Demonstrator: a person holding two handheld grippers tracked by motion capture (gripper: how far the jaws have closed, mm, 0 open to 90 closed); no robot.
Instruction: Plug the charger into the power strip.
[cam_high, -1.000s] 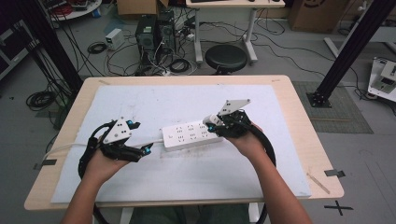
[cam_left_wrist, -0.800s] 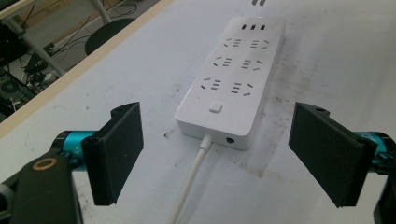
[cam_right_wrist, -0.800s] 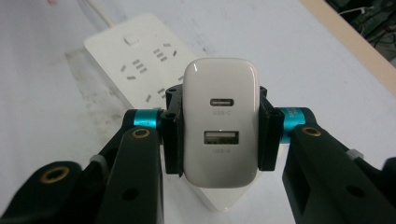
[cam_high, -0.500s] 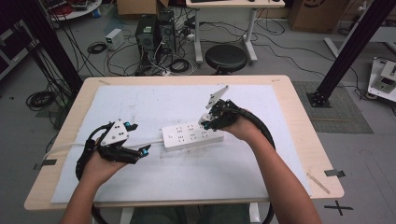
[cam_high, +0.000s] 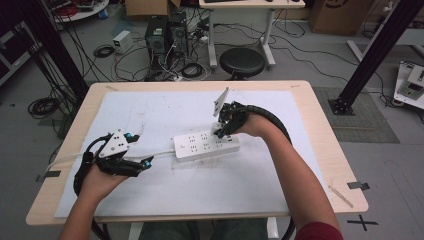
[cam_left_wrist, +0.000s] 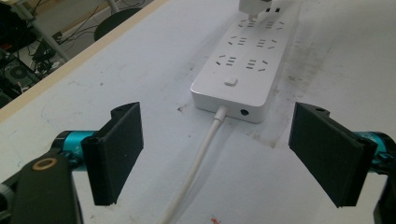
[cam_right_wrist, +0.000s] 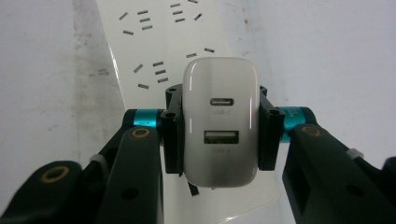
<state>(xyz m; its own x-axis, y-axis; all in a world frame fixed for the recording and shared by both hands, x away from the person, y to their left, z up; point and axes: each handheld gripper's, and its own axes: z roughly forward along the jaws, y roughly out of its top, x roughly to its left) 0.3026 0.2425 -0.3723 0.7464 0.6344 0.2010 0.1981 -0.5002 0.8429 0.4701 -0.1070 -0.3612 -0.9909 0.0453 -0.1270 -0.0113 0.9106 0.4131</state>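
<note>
A white power strip (cam_high: 206, 145) lies mid-table on the white mat, its white cord (cam_high: 155, 155) running off to the left. My right gripper (cam_high: 218, 131) points down over the strip's right end, shut on a white USB charger (cam_right_wrist: 220, 121) whose two ports face the camera. The charger (cam_left_wrist: 252, 8) hangs just over the strip's (cam_left_wrist: 245, 65) far sockets. My left gripper (cam_high: 145, 165) rests low at the left, open, jaws either side of the cord (cam_left_wrist: 198, 161) without touching it, a short way from the strip's switch end.
The white mat (cam_high: 150, 115) covers most of the wooden table (cam_high: 320, 130). A bit of tape (cam_high: 359, 185) and a thin stick (cam_high: 341, 195) lie at the right front corner. Behind the table stand a black stool (cam_high: 242, 61), computer towers and tangled cables.
My right gripper has carried the charger from beyond the strip's right end leftward over its sockets and tipped from level to pointing down. The left hand has stayed put.
</note>
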